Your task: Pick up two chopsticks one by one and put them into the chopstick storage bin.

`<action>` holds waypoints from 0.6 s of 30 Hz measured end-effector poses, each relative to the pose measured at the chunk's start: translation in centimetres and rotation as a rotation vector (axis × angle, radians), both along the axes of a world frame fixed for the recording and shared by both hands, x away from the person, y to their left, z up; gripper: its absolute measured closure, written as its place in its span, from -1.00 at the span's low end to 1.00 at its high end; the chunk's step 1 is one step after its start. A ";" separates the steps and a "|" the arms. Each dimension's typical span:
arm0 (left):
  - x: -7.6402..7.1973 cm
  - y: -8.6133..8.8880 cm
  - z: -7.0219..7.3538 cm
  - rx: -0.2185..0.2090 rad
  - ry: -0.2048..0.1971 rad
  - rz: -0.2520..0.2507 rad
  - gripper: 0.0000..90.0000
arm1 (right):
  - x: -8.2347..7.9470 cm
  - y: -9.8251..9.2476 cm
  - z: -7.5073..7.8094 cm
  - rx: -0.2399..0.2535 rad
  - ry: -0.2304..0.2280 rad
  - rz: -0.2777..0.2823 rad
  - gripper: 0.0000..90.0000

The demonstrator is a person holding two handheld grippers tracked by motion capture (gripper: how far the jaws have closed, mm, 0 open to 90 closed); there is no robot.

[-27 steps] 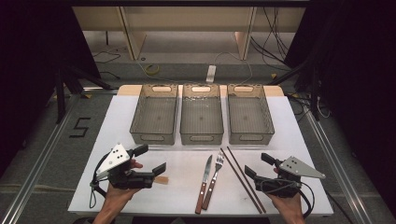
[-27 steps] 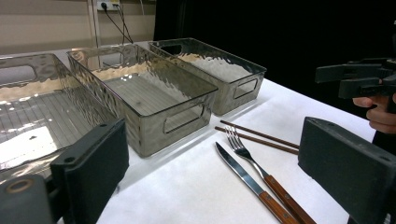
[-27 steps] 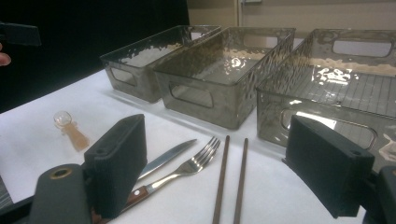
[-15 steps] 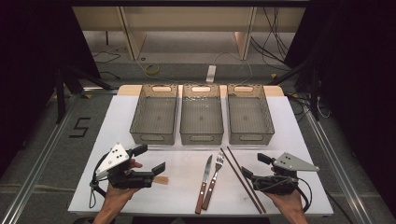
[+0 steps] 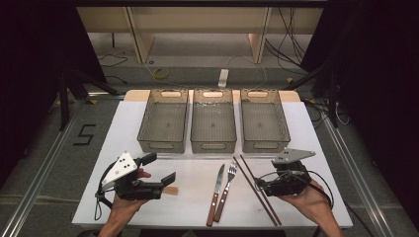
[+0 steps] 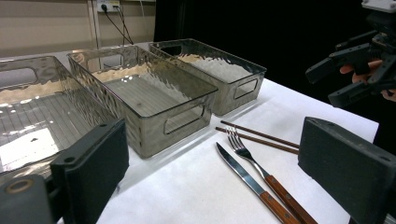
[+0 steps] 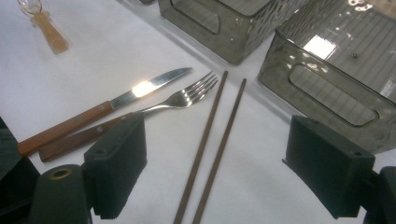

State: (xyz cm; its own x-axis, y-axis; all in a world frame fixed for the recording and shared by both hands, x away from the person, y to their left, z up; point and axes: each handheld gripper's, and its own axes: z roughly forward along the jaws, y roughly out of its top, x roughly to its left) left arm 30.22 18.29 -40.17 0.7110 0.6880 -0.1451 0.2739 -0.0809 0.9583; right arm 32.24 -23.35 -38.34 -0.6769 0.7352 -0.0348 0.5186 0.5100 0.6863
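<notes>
L gripper (image 5: 165, 183) low over table (image 5: 306, 128) at near-left, jaws apart, nothing btwn them; small pale spoon (image 5: 170, 190) lies just beside its tips. R gripper (image 5: 261, 186) at near-right, jaws apart, empty, hovering right over near ends of chopsticks (image 5: 257, 187), which show btwn the jaws in right gripper view. Chopsticks lie as a pair, slanted, just right of fork (image 5: 227, 190) and knife (image 5: 215, 195), both wood-handled, side by side. 3 clear bins (image 5: 213, 126) in a row behind, all empty
</notes>
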 end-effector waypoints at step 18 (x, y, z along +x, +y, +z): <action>-0.1 0.0 0.1 0.001 -0.002 -0.004 -0.82 | 2.2 0.1 -1.8 -0.155 0.142 -0.051 -0.36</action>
State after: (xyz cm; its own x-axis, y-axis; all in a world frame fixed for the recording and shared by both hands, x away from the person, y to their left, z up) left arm 30.15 18.26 -40.11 0.7142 0.6852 -0.1428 0.2712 -0.0828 0.9590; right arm 34.44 -23.26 -40.17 -0.6451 0.7619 -0.0570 0.6324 0.5743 0.5198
